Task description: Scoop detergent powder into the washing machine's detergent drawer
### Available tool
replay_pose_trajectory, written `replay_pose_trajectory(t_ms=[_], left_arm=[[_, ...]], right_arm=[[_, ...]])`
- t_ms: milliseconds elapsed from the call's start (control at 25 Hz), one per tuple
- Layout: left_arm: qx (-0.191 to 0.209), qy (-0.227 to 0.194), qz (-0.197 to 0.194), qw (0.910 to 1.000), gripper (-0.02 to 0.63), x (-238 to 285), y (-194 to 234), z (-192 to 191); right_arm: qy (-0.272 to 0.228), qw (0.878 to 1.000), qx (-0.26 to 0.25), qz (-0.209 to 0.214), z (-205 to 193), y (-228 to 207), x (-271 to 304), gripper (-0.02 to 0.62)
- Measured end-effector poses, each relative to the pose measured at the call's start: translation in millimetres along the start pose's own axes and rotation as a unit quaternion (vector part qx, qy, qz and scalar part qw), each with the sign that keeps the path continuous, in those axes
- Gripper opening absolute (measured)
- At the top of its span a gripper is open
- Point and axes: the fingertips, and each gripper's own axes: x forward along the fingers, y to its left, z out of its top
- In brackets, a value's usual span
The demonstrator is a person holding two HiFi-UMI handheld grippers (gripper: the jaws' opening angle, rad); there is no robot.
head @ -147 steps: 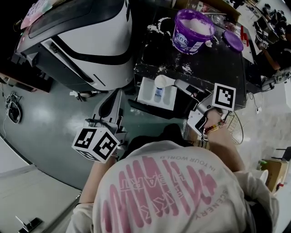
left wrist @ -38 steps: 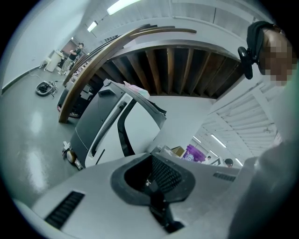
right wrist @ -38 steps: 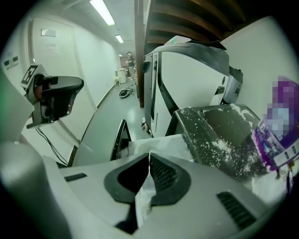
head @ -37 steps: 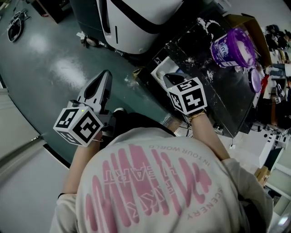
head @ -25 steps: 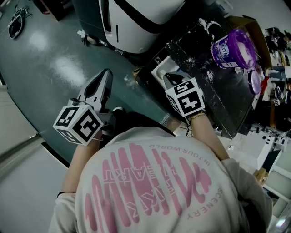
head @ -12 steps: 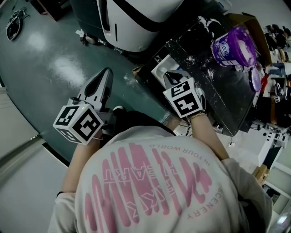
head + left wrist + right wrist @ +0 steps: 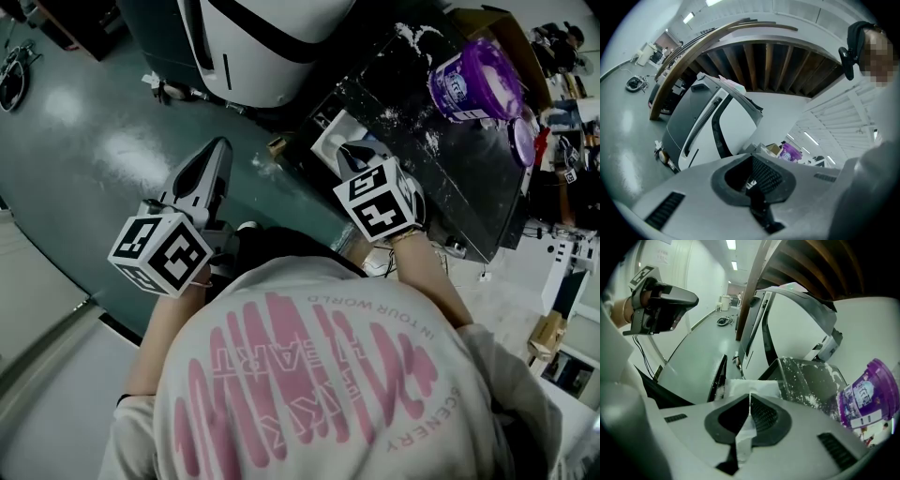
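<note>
In the head view my right gripper (image 7: 349, 155) points steeply down over the white detergent drawer (image 7: 328, 139), which stands pulled out of a black, powder-dusted machine top (image 7: 441, 169). The right gripper view shows its jaws (image 7: 750, 399) shut on a thin white scoop handle (image 7: 742, 439), with the drawer (image 7: 754, 386) just beyond the tips. The scoop's bowl is hidden. The purple detergent tub (image 7: 473, 75) stands open on the far side of the top, also seen as the tub (image 7: 865, 397). My left gripper (image 7: 214, 157) is held out over the floor, its jaws (image 7: 751, 182) shut and empty.
A large white and grey machine (image 7: 262, 37) stands left of the black top. The tub's purple lid (image 7: 520, 141) lies beside the tub. Spilled powder (image 7: 427, 141) streaks the black surface. Green floor (image 7: 94, 141) spreads to the left.
The right gripper has stayed over the drawer and tipped slightly. The scoop bowl seen above the drawer several seconds ago is now hidden by the marker cube. The left gripper has hardly moved.
</note>
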Motion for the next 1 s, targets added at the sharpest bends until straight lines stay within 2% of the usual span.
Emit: replay_pose_trajectory(t_ms=[400,680,1000], left_arm=[[0.006,0.016,-0.046,0.9988,0.002,13,7,11],[0.000,0.022,-0.060,0.9980,0.003,15,9,6],[-0.003,0.022,-0.062,0.9978,0.002,12,11,4]], right_arm=[[0.020,0.999,0.010,-0.039,0,5,-3,0.008],[0.027,0.997,-0.018,-0.069,-1,8,-4,0.008],[0.015,0.995,-0.025,-0.098,3,8,-6,0.008]])
